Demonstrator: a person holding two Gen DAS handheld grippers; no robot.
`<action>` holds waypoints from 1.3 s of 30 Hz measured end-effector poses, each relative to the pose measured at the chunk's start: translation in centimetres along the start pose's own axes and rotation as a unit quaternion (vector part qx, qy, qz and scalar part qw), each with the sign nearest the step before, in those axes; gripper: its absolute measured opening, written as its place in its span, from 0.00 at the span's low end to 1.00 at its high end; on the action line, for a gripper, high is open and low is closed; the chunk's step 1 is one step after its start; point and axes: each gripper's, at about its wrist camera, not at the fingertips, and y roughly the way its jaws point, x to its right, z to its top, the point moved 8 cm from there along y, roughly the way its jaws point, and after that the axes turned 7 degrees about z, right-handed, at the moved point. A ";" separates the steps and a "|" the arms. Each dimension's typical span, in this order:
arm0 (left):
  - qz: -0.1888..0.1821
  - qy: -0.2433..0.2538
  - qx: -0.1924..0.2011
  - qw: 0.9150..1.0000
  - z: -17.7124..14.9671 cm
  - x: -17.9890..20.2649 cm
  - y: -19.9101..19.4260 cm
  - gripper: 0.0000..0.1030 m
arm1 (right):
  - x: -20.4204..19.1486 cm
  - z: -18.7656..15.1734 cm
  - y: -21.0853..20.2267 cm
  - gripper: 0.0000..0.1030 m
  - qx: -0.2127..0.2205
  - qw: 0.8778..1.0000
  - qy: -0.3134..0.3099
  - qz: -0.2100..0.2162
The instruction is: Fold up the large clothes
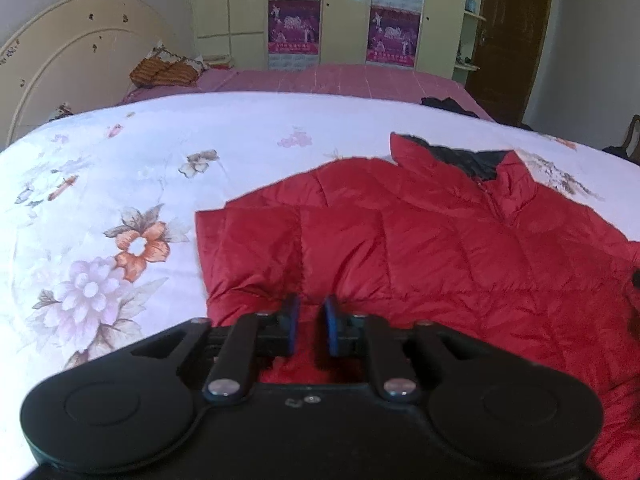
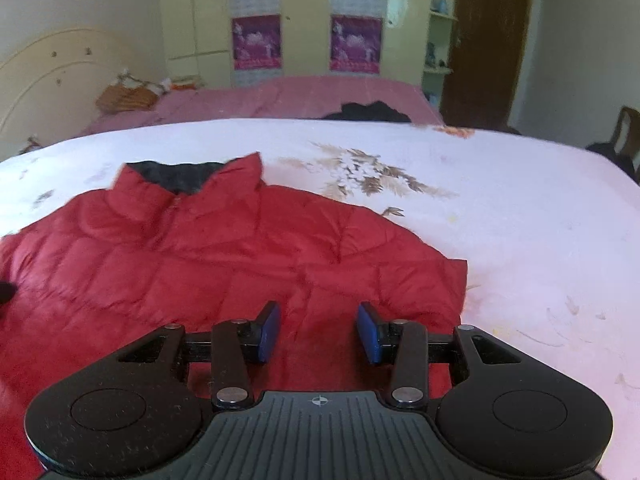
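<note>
- Two grippers hover over one red jacket (image 1: 420, 248) spread flat on the floral bedspread (image 1: 120, 184), collar toward its far edge.
- Left gripper (image 1: 310, 326): jaws narrowly parted, gripping nothing.
- Right gripper (image 2: 318, 332): jaws wider apart, empty.

Both wrist views look obliquely down, close over the red jacket (image 1: 420, 240) on the bed (image 2: 520, 208), sharing its collar.
</note>
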 end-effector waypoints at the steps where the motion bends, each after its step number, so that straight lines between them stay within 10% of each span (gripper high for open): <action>1: -0.001 -0.001 0.005 1.000 0.0 0.0 -0.5 0.21 | -0.3 -0.3 -0.5 0.41 0.000 1.000 -0.003 0.003; 30: 0.013 0.022 -0.020 0.999 -3.5 2.8 -2.6 0.23 | 1.0 -4.5 0.3 0.41 -0.080 0.996 0.006 0.035; 39: 0.033 0.006 0.003 0.999 -3.4 2.6 -7.4 0.63 | 0.3 -3.7 -4.9 0.41 -0.033 0.996 0.011 0.087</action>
